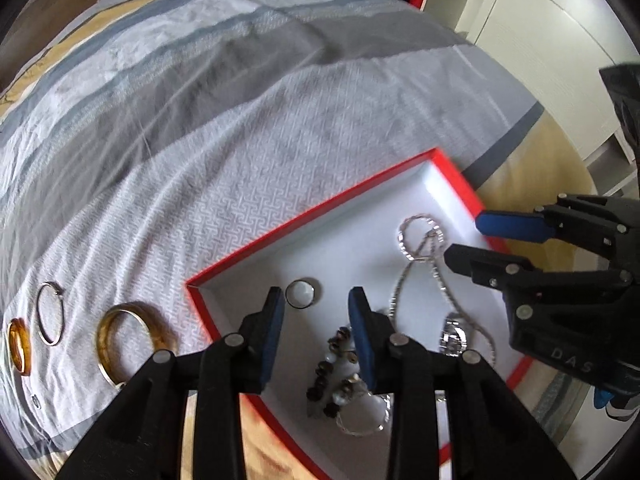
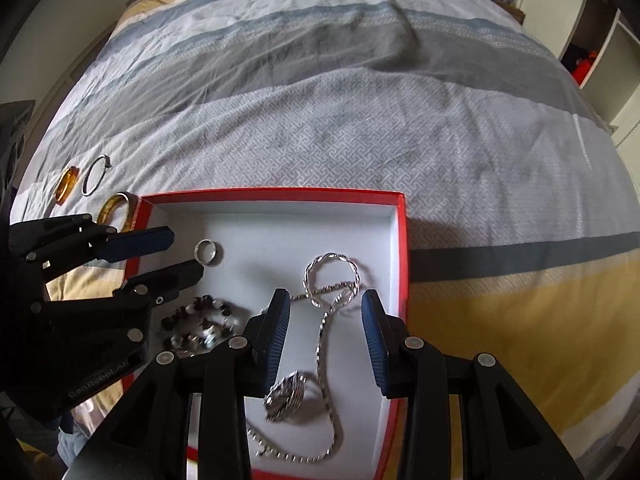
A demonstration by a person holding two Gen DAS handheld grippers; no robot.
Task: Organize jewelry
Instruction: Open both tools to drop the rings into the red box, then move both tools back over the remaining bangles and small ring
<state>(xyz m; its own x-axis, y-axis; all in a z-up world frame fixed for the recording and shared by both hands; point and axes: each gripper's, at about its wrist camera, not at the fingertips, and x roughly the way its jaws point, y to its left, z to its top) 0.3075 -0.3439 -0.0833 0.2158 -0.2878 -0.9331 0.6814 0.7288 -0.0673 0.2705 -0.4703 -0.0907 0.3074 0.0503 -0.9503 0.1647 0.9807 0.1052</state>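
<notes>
Matt cardboard box, red outside, white inside. Shiny metal chain and ring. Glossy amber bangle. Woven, creased cloth bedspread. Ribbed blue pads.

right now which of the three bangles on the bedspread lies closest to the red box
The wide gold bangle, right beside the red box. The thin silver hoop and the amber bangle lie farther out.

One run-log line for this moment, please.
left gripper: open, empty | right gripper: open, empty | red box: ring, chain, beads inside | bed: three bangles left
</notes>
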